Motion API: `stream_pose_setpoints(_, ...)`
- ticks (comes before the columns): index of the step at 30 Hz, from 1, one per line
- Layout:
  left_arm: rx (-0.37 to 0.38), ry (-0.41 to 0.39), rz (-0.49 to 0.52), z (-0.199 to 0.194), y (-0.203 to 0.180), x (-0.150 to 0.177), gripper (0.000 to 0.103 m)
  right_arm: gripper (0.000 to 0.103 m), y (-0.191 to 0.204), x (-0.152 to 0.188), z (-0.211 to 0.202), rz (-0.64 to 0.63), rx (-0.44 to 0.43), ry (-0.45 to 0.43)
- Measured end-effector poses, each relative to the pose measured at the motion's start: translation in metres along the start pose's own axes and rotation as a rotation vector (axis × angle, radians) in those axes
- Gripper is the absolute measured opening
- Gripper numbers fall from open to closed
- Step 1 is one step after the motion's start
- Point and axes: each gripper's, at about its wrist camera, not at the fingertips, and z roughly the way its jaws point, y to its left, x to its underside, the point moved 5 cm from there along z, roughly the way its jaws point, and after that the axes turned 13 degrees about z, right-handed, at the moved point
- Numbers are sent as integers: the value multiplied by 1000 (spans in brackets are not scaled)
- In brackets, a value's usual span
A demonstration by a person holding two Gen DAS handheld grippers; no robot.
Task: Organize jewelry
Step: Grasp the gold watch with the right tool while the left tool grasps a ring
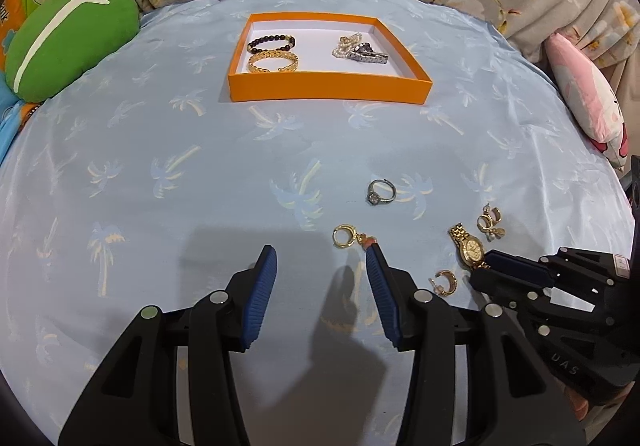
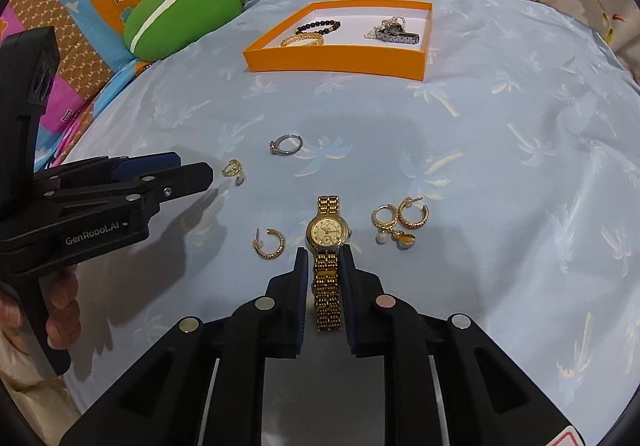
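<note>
- The gold watch (image 2: 326, 234) lies on the pale blue palm-print cloth (image 2: 500, 173), its band between the right gripper's (image 2: 325, 260) fingers, which pinch it just below the dial.
- The orange tray (image 1: 328, 89) at the far end holds a dark bead bracelet (image 1: 272, 41), a gold bracelet (image 1: 273, 61) and a silver watch (image 1: 370, 55) against pearls.
- The left gripper (image 1: 321, 260) hovers tilted downward with fingers spread, empty, a gold drop earring (image 1: 347, 237) by its tip.
- A silver ring (image 1: 381, 191) and gold hoop earrings (image 2: 400, 217) lie loose nearby; a green cushion (image 1: 68, 37) sits beside the cloth.
</note>
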Motion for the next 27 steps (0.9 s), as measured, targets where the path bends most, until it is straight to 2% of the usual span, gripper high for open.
stream_pose_setpoints(1, 2, 1, -4, 0, 0, 0, 45, 12, -1, 0, 0, 1, 9, -6)
stream_pose_setpoints(11, 21, -4, -17, 4, 0, -10, 45, 11, -17, 8, -24, 109, -9, -34)
stream_pose_setpoints(20, 75, 7, 41, 34, -28, -37, 45, 11, -21, 0, -38, 186, -24, -54)
stream_pose_setpoints(24, 55, 4, 65, 43, -32, -40, 44, 11, -24, -3, -37, 210, -29, -51)
stream_pose_setpoints(25, 47, 0, 72, 43, -32, -41, 39, 11, -24, -3, -36, 212, -30, -51)
stream_pose_setpoints(26, 41, -5, 75, 43, -32, -41, 29, 11, -24, -3, -36, 211, -29, -50)
stream_pose_setpoints(27, 33, -8, 78, 43, -31, -40, 25, 11, -24, -3, -35, 209, -28, -47)
